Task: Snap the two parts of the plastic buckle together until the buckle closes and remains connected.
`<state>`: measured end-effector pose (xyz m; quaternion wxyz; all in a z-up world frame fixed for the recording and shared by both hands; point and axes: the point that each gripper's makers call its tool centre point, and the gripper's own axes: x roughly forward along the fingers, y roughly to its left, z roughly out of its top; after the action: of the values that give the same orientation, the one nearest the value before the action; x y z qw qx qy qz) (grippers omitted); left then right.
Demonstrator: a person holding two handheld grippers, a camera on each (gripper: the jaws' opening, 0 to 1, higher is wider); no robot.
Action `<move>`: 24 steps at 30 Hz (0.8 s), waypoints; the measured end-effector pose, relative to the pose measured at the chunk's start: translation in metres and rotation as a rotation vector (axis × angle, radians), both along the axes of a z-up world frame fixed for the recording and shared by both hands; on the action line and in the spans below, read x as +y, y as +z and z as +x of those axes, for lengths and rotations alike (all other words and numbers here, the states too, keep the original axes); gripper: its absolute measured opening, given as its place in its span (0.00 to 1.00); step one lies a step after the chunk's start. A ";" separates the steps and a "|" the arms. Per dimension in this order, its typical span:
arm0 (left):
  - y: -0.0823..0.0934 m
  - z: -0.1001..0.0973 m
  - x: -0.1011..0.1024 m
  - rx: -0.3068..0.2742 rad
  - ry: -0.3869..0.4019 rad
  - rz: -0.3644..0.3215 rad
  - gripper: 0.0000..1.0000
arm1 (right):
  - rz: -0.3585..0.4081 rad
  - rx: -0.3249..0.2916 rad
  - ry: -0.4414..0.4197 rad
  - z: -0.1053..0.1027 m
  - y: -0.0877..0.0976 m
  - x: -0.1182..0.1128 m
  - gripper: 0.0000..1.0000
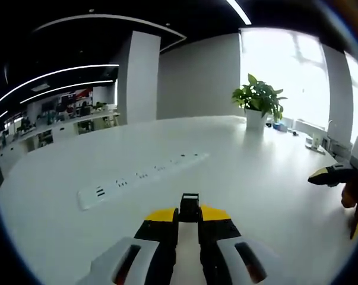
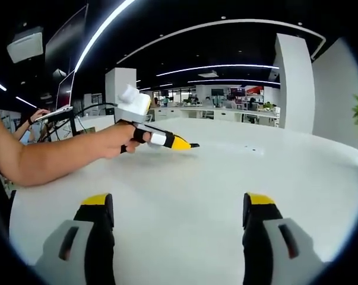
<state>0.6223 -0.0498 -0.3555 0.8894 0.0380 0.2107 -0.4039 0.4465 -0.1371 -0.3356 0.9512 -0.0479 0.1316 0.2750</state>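
In the left gripper view my left gripper [image 1: 189, 216] is shut on a small black buckle part [image 1: 189, 206], which sticks out forward between the yellow-tipped jaws, above the white table [image 1: 238, 172]. From the right edge one yellow and black finger [image 1: 333, 174] of my right gripper comes in. In the right gripper view my right gripper [image 2: 179, 205] stands wide open with nothing between its jaws. Ahead of it a hand holds the left gripper [image 2: 180, 143] over the table, the black part [image 2: 194, 145] at its tip.
A long white power strip [image 1: 140, 178] lies on the table ahead of the left gripper. A potted plant [image 1: 259, 98] stands at the far edge by the window. A person's bare forearm [image 2: 54, 157] reaches in from the left. Office desks stand behind.
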 end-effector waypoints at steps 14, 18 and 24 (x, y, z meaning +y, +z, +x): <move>0.009 0.012 -0.012 0.006 0.002 -0.020 0.10 | -0.004 0.011 -0.001 0.001 -0.003 -0.001 0.89; 0.009 0.019 -0.017 0.007 -0.005 -0.023 0.10 | 0.000 0.010 -0.011 0.002 -0.003 -0.002 0.89; 0.005 0.029 -0.014 0.011 0.004 -0.017 0.10 | -0.002 0.021 -0.003 0.002 -0.006 0.000 0.90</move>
<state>0.6509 -0.0639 -0.3505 0.8893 0.0279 0.2124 -0.4041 0.4480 -0.1370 -0.3419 0.9501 -0.0458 0.1419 0.2739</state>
